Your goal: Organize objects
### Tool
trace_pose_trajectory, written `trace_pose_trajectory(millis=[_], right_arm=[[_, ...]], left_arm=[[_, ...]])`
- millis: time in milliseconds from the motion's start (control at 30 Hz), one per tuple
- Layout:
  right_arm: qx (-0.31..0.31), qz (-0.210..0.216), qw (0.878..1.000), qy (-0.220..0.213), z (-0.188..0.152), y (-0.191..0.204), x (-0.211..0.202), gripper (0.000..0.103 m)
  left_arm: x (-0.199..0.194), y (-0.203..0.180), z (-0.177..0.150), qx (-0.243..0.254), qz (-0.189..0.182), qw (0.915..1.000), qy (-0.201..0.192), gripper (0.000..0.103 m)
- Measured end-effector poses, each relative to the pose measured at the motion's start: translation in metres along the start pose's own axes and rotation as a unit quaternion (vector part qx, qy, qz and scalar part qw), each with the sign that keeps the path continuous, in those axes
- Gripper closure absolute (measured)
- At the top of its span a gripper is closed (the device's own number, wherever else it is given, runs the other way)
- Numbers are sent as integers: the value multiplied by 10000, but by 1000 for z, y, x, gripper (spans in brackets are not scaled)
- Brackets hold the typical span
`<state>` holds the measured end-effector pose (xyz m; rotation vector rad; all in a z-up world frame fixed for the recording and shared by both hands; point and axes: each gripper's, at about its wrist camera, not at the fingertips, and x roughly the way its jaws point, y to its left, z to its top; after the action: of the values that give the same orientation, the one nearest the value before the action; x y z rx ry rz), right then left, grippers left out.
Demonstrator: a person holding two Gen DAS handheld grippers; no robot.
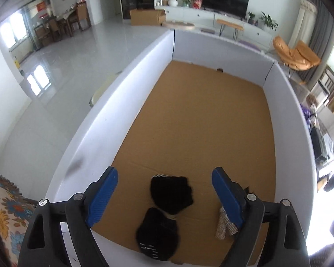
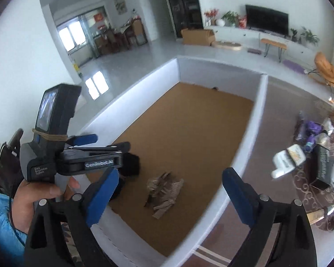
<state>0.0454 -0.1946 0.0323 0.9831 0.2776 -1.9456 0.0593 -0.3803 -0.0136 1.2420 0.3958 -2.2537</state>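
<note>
Gaping left claw [image 1: 164, 194], nothing held

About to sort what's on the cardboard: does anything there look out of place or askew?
Nothing spilled or damaged. Two black furry pieces lie loose on the cardboard, one behind the other, and a grey patterned cloth lies crumpled beside them. Both grippers, left and right, hang open above, holding nothing.

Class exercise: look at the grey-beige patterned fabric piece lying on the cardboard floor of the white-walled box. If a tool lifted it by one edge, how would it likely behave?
The patterned fabric piece lies crumpled in uneven folds, so it is probably floppy and would drape down. It looks thin and flat, so likely light. Resting on cardboard, it might bunch rather than slide if pushed.
</note>
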Motion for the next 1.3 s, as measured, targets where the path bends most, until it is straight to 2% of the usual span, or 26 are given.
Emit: trace_pose_trajectory(millis=[100, 167, 233, 333, 433, 567, 633, 733, 833, 933, 1067, 1300], right_arm=[[255, -315, 9984, -399, -17, -33, -30, 7], [479, -660, 9945, -651, -33, -61, -46, 3], [764, -1178, 9864, -855, -54, -97, -60, 3], [1206, -1701, 9747, -800, -83, -150, -69, 3], [1712, -2197, 9576, -737, -122, -201, -82, 3], [2327, -2693, 9327, -580, -165, -251, -102, 3], [2767, -2806, 9174, -551, -187, -271, -114, 3], [3666, -2608, 8895, -794, -212, -298, -136, 3], [3992, -2664, 8741, -756, -222, -308, -140, 3], [4064, -2709, 8701, -664, -224, -311, -137, 3], [3968, -2829, 8714, -571, -222, -309, -131, 3], [3992, -2999, 8656, -367, -223, -309, -125, 3]], left_arm=[[-13, -16, 1, 21, -125, 9995, -282, 17], [-30, -32, 0, 118, -288, 9985, -444, 17], [-40, -50, -2, 284, -483, 9967, -587, 17], [-55, -80, -6, 489, -880, 9925, -694, 17], [-71, -116, -13, 720, -1423, 9844, -744, 17], [-93, -177, -33, 1251, -1995, 9690, -746, 17], [-95, -208, -49, 1521, -2210, 9613, -634, 17], [-84, -247, -73, 1764, -2491, 9518, -305, 17], [-59, -273, -95, 1893, -2515, 9491, 62, 17], [-26, -291, -108, 2041, -2245, 9525, 284, 17], [2, -306, -113, 2262, -1917, 9547, 261, 17], [14, -307, -118, 2441, -1730, 9542, 53, 15]])
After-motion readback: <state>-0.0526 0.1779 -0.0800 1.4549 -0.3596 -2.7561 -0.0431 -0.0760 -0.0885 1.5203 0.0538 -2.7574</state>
